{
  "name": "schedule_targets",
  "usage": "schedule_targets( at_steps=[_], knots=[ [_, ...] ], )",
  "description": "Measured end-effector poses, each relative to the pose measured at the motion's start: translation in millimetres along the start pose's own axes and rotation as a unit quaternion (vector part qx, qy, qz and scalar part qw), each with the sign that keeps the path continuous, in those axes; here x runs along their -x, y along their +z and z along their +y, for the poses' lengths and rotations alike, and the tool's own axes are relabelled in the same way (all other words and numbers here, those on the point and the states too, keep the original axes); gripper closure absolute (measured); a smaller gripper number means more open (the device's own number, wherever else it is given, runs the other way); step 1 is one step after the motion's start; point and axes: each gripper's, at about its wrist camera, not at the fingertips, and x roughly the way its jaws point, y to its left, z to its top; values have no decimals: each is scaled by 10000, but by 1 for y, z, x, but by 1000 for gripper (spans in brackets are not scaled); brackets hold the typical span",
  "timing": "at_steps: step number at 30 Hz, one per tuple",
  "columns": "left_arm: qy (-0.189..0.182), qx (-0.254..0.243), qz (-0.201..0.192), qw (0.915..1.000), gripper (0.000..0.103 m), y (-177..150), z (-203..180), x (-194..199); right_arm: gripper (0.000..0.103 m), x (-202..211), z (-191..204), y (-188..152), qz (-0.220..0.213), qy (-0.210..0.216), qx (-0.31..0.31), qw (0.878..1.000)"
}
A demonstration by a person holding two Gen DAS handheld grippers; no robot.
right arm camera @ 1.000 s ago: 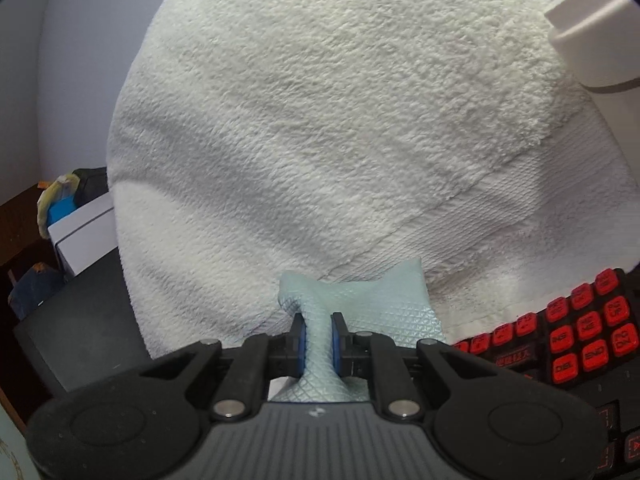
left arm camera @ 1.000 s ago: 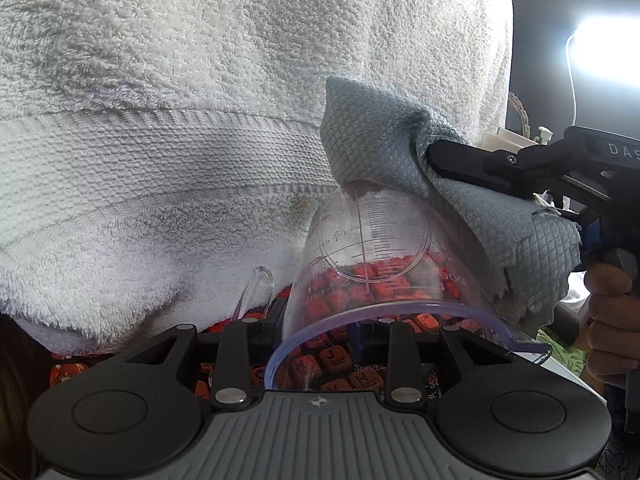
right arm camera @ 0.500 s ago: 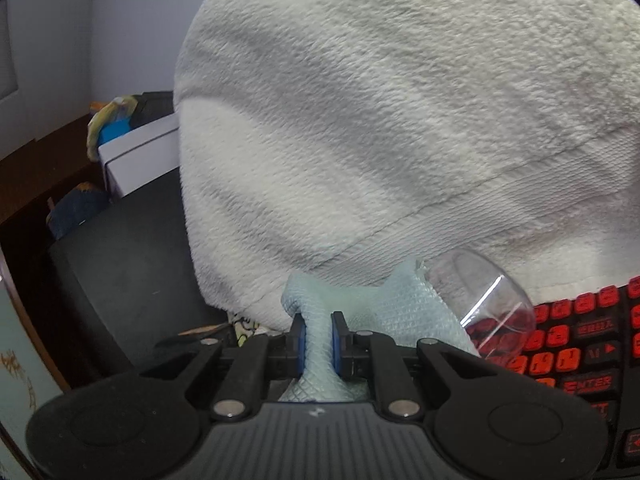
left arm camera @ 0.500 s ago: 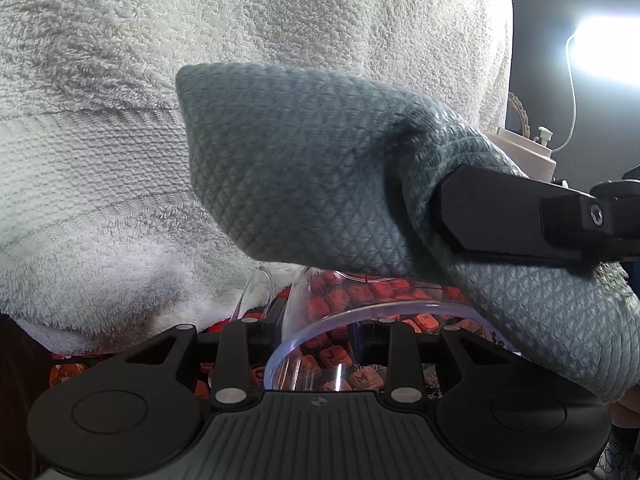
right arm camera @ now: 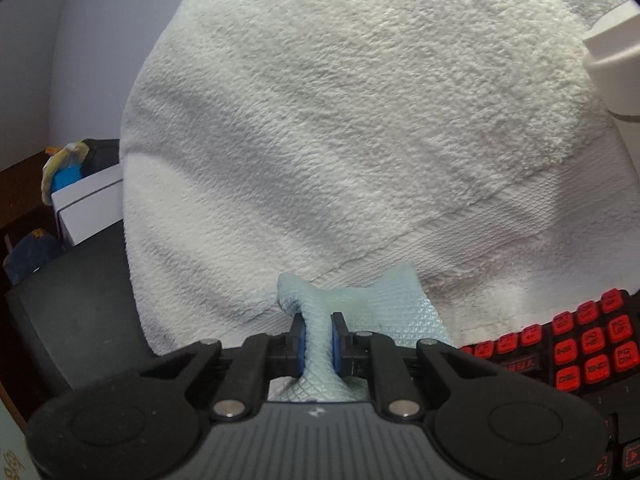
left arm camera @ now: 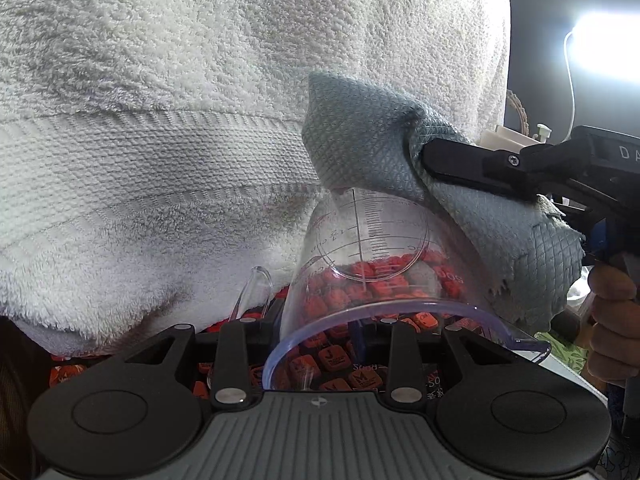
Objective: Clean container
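Left gripper (left arm camera: 318,322): jaws narrowed onto the clear measuring cup (left arm camera: 372,264), clamping it by its wall near the rim, handle side to the left, mouth toward the camera.
Measuring cup: tipped on its side, held above the keyboard (left arm camera: 332,364), whose red keys show through the plastic.
Right gripper (right arm camera: 318,338): nearly closed, blue pads pinching a fold of the grey-blue cloth (right arm camera: 360,312).
Cloth: in the left view it is bunched and draped over the cup's base and upper right side, touching the plastic.
Hand (left arm camera: 612,320): on the right gripper's grip, at the right edge.
White towel (left arm camera: 200,120): hanging behind everything, filling both views.
Lamp (left arm camera: 608,36): glowing far right.
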Motion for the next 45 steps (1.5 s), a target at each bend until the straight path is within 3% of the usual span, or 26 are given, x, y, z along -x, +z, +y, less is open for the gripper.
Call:
schedule_targets(
  at_steps=[3, 11, 15, 24, 30, 36, 42, 45],
  knots=[
    [37, 4, -6, 10000, 71, -1, -4, 3, 91, -2, -1, 0, -3, 10, -96, 10000],
    [42, -6, -5, 10000, 71, -1, 5, 7, 91, -13, 26, -15, 531, 554, 509, 9958],
    [49, -21, -3, 10000, 71, -1, 3, 7, 91, -13, 34, -18, 620, 617, 765, 9932],
    [49, -30, -1, 10000, 70, 0, -1, 3, 91, -1, 6, -1, -33, -143, 267, 9995],
    [46, -32, 1, 10000, 70, 1, -3, 2, 91, 3, -9, 5, -265, -396, -109, 9988],
    [43, -33, 1, 10000, 70, 2, -6, 0, 91, -2, 7, -4, -36, -133, 322, 9994],
    [45, -47, 4, 10000, 69, 2, -9, -1, 91, -14, 33, -17, 614, 616, 788, 9931],
    [51, -60, 6, 10000, 69, 3, -12, -3, 91, -14, 38, -20, 665, 653, 912, 9915]
  ],
)
